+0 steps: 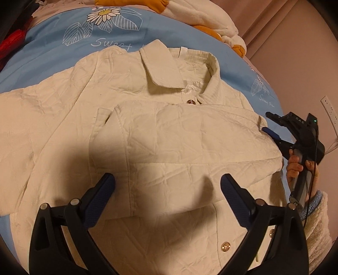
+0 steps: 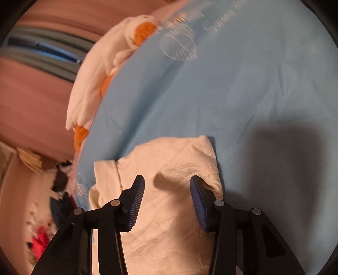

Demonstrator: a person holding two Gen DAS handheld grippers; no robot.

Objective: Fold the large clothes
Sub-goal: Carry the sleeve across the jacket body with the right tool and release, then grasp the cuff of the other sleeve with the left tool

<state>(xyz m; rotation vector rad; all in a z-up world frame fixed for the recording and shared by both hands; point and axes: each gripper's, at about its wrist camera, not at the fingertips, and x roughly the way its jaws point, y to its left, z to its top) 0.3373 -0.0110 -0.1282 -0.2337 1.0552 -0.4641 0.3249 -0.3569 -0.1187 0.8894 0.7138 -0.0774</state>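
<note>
A cream quilted jacket (image 1: 164,135) with gold buttons lies face up on a blue bed sheet (image 1: 52,48). One sleeve is folded across its chest. My left gripper (image 1: 168,179) is open and empty, hovering over the jacket's lower front. My right gripper (image 1: 266,127) shows at the jacket's right edge, at the folded sleeve's cuff. In the right wrist view the right gripper (image 2: 166,183) is open, its fingers on either side of the cream sleeve end (image 2: 179,160), not closed on it.
A white and orange plush blanket (image 1: 200,14) lies at the head of the bed. Red cloth (image 1: 10,42) lies at the far left. A wall with a socket (image 1: 329,110) is on the right. Clutter lies on the floor (image 2: 42,222) beside the bed.
</note>
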